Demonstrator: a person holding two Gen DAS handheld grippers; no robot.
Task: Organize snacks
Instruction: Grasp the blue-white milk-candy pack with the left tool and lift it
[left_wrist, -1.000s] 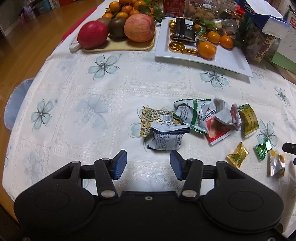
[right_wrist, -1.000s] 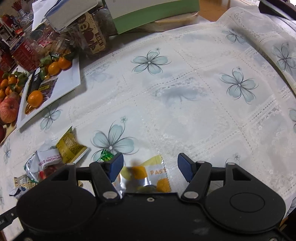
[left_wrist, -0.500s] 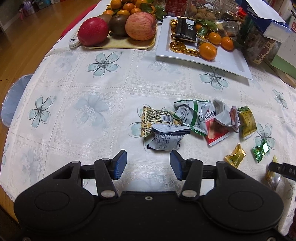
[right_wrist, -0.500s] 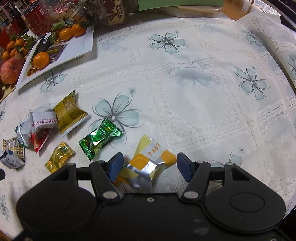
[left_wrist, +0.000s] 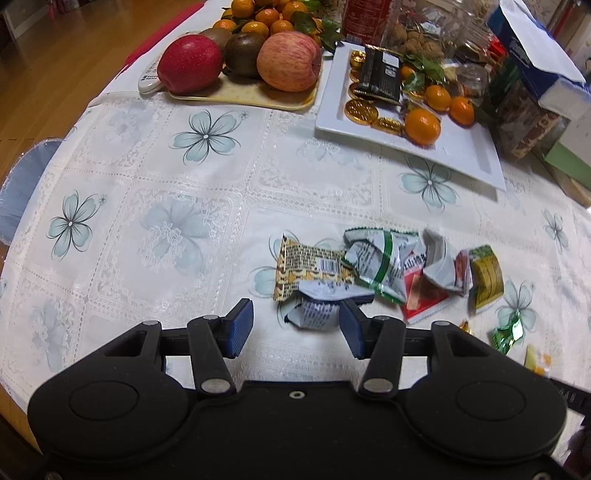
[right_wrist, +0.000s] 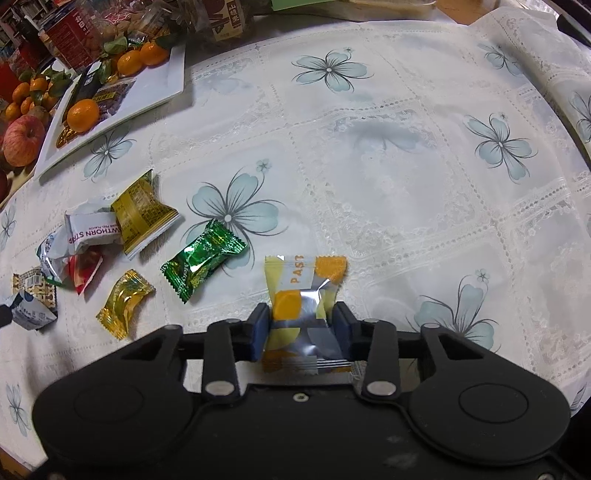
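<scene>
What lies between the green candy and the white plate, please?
In the right wrist view, only bare flowered tablecloth separates the green candy from the white plate.

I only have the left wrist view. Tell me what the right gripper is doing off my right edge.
Observer: The right gripper has its jaws closing, with the yellow and orange packet between them, pressed from both sides.
Operator: Report what lies nearest that packet.
Observer: A green candy lies on the tablecloth just left of it, not touching it.
Operator: Describe the gold candy my gripper hides.
Observer: The gold candy lies whole, left of the green one and apart from it.
</scene>
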